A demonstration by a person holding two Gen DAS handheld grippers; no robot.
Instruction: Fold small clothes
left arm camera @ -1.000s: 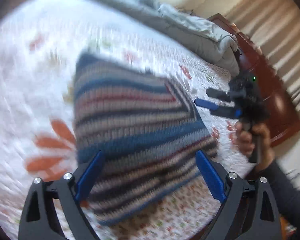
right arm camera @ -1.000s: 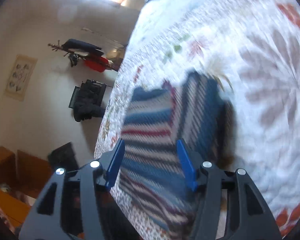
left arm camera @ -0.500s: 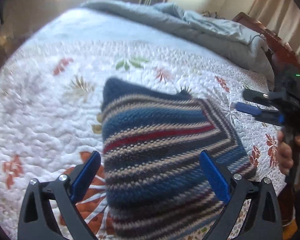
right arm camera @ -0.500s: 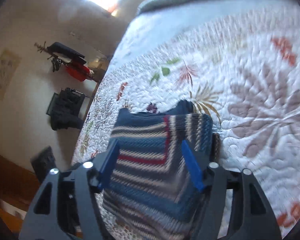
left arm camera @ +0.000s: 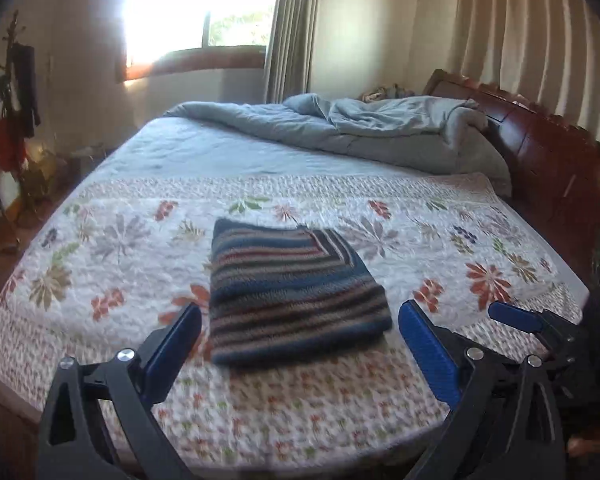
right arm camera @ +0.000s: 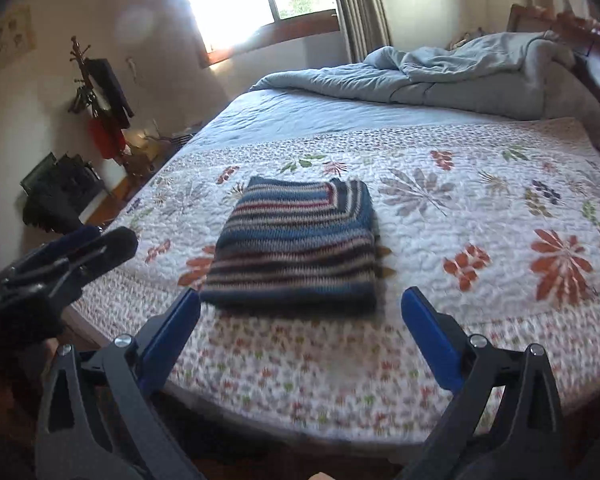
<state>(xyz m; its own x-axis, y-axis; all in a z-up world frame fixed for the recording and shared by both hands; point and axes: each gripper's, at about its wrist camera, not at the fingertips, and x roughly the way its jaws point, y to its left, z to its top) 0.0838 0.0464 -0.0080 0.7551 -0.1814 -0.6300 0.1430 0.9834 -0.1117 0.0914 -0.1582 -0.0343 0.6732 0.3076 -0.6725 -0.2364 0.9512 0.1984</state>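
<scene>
A: Where's your striped knit sweater (left arm camera: pixel 292 292)?

B: Folded into a neat block on the floral quilt (left arm camera: pixel 100 248), near the bed's front edge (grey duvet (left arm camera: pixel 364 132) bunched at the far end).

A: And your tools?

B: Your left tool (left arm camera: pixel 300 356) is released, nothing between its blue pads. Your right tool (right arm camera: pixel 300 334) has just been opening; it's spread wide, clear of the sweater.

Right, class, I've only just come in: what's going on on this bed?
A person holds a gripper in each hand over a bed. A striped knitted garment lies folded in a neat rectangle on the floral quilt. The left gripper and right gripper are both open and clear of it; the right one's jaws have just been opening, with nothing between them.
</scene>
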